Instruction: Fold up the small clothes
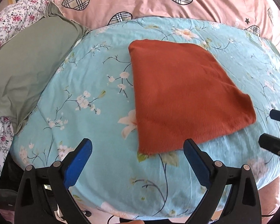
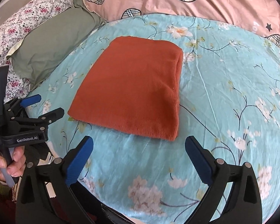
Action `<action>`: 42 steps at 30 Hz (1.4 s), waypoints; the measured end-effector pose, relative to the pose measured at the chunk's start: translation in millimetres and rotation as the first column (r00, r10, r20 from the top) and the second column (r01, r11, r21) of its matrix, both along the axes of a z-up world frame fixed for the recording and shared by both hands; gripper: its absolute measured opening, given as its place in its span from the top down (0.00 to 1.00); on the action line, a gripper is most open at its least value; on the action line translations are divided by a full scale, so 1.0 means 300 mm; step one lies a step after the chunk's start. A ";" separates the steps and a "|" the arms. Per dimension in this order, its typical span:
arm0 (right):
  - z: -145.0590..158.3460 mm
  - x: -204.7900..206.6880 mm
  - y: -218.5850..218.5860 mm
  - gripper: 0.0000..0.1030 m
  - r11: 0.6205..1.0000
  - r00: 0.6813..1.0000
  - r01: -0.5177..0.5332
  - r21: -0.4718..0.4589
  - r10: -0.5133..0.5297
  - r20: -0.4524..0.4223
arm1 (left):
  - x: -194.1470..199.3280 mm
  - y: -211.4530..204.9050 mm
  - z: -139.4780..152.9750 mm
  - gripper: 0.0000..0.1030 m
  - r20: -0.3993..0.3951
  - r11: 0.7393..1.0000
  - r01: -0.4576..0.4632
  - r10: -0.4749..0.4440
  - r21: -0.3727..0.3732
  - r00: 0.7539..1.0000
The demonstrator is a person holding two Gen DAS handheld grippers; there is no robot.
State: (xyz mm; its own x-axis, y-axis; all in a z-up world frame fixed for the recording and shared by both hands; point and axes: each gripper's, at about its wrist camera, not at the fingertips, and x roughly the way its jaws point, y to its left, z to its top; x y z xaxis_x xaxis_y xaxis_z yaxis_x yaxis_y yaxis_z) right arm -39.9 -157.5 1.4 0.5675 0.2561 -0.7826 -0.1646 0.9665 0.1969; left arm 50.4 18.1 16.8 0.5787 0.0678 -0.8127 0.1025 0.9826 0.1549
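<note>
A rust-orange fuzzy garment (image 1: pixel 186 97) lies folded into a flat rectangle on a light blue floral cushion (image 1: pixel 87 78). It also shows in the right wrist view (image 2: pixel 132 91), with its thick folded edge on the right side. My left gripper (image 1: pixel 138 145) is open and empty, just in front of the garment's near corner. My right gripper (image 2: pixel 139 143) is open and empty, hovering in front of the garment's near edge. The left gripper shows at the left of the right wrist view (image 2: pixel 46 104), open. The right gripper's tips show at the right edge of the left wrist view (image 1: pixel 270 127).
A grey-green pillow (image 1: pixel 26 65) lies left of the cushion, also in the right wrist view (image 2: pixel 52 46). A pink quilt with plaid hearts (image 1: pixel 158 1) lies behind. A floral sheet (image 1: pixel 11 24) is at the far left.
</note>
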 end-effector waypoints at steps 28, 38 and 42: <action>-0.004 0.162 0.022 0.01 1.000 0.999 -0.012 -0.023 0.011 -0.037 | 0.108 -0.042 -0.022 0.03 0.025 1.000 -0.014 0.014 -0.011 1.000; -0.016 0.166 0.030 0.01 1.000 0.999 -0.006 -0.016 0.005 -0.047 | 0.095 -0.030 -0.013 0.03 0.033 0.999 -0.009 0.011 -0.045 0.999; -0.012 0.170 0.030 0.01 1.000 0.999 -0.003 -0.013 0.003 -0.044 | 0.094 -0.028 -0.011 0.03 0.037 0.999 -0.010 0.012 -0.050 0.999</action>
State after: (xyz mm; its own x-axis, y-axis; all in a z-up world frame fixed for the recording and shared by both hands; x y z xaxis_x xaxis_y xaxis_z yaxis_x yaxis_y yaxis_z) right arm 11.1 -148.5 -2.3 0.5319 0.2474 -0.8098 -0.1588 0.9686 0.1915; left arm 78.6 9.7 13.5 0.6078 0.0345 -0.7933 0.0867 0.9902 0.1095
